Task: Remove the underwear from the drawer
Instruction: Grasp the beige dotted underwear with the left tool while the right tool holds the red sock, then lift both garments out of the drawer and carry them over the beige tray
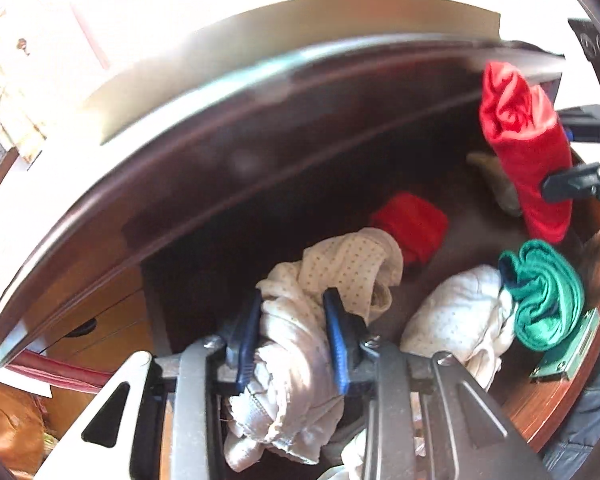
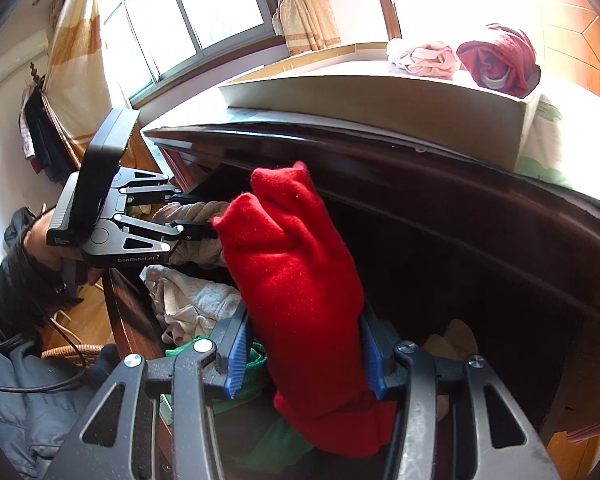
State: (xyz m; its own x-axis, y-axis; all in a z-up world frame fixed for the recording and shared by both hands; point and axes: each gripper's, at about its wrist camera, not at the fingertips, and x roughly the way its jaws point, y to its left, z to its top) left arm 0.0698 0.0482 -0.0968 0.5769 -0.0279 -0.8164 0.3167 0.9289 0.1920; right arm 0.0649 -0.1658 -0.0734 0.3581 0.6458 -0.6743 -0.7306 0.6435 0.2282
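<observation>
Left gripper [image 1: 294, 322] clamps cream dotted cotton underwear [image 1: 300, 344]; right gripper [image 2: 304, 354] clamps red knit underwear [image 2: 300, 280], both above the dark wooden drawer [image 1: 560, 392]. Trailing folds may snag its rim.

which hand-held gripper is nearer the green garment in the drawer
Right. The right hand-held gripper, clamping a red garment, is directly above the green garment; the left hand-held gripper, clamping a dotted cream garment, is further along the drawer.
</observation>
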